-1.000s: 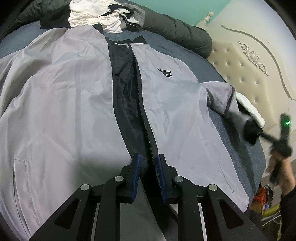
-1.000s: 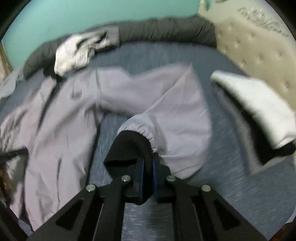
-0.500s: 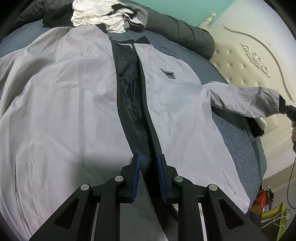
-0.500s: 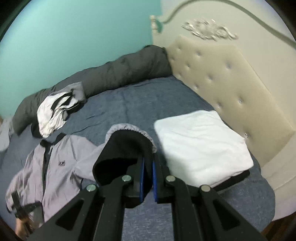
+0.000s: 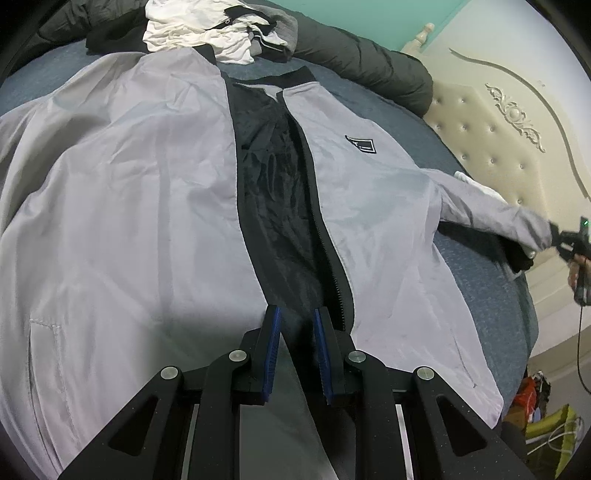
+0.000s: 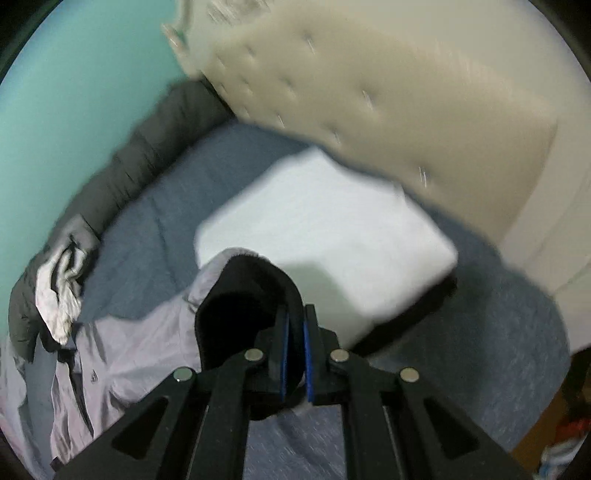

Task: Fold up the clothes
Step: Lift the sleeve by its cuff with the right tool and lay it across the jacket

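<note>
A grey jacket (image 5: 129,206) with black lining and an open zip lies face up on the blue bed (image 5: 480,273). At its lower front edge my left gripper (image 5: 295,321) stands narrowly apart and pinches the bunched fabric of the hem. The jacket's right sleeve (image 5: 491,218) is stretched out sideways. Its black cuff (image 6: 243,295) is clamped in my right gripper (image 6: 295,310), held above the bed near a folded white cloth (image 6: 325,236). In the left wrist view that right gripper (image 5: 565,240) and the hand (image 5: 580,266) show at the far right edge.
A cream tufted headboard (image 6: 369,92) stands behind the white cloth. A dark grey padded coat (image 5: 369,62) runs along the teal wall. A pile of white and black clothes (image 5: 207,33) lies by the jacket's collar. Colourful clutter (image 5: 546,424) sits on the floor off the bed's edge.
The right gripper has carried the cuff outward and upward, pulling the crumpled sleeve straight out from the jacket body, and it has rolled. The left gripper has stayed where it was.
</note>
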A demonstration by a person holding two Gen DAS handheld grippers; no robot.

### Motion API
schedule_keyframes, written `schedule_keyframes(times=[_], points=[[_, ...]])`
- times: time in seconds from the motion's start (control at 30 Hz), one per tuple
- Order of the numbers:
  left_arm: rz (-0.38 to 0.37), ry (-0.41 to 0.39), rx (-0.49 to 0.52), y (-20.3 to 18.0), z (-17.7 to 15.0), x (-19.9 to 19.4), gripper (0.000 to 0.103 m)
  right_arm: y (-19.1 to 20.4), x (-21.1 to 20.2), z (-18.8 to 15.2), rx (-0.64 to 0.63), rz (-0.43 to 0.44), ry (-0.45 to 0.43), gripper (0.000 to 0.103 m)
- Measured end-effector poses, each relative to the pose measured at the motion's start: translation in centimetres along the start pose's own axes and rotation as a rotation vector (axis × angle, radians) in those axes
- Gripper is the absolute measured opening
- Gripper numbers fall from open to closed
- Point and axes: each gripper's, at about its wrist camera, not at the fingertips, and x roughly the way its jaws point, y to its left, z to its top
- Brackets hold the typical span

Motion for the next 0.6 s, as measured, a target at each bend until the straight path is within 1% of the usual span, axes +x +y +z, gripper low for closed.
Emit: schedule_keyframes(times=[0.03,0.1,0.2,0.4,0.5,0.57,0.6], points=[[0.0,0.001,0.001,0.0,0.0,0.0,0.02,-0.4,0.2,-0.3,0.009,0.0,-0.013,0.009],[-0.001,0.004,0.004,-0.1,-0.1,0.1,0.02,-1.2,0.1,-0.6,0.027,0.014,-0.037,0.011],[-0.001,0.006,0.006,-0.1,-0.2,0.2,0.02,-1.5,-1.2,-0.6,-0.003,-0.009,-0.082,0.025],[-0.002,0.01,0.009,-0.4,-0.1,0.2,0.021,-1.7,-5.4,0.1,-0.058,-0.047,-0.225,0.028],[-0.003,0.008,0.01,-0.6,-0.1,0.2,0.021,0.1,-6.4,0.1,-0.115,0.037,-0.249,0.028],[-0.003,0.007,0.012,-0.7,-0.1,0.2,0.021,2.2,-5.6,-0.3,-0.195,0.09,-0.207,0.028],[-0.003,0.006,0.013,-0.8,-0.1,0.2,0.021,3.1,-5.1,-0.6,-0.229,0.096,-0.188,0.028]])
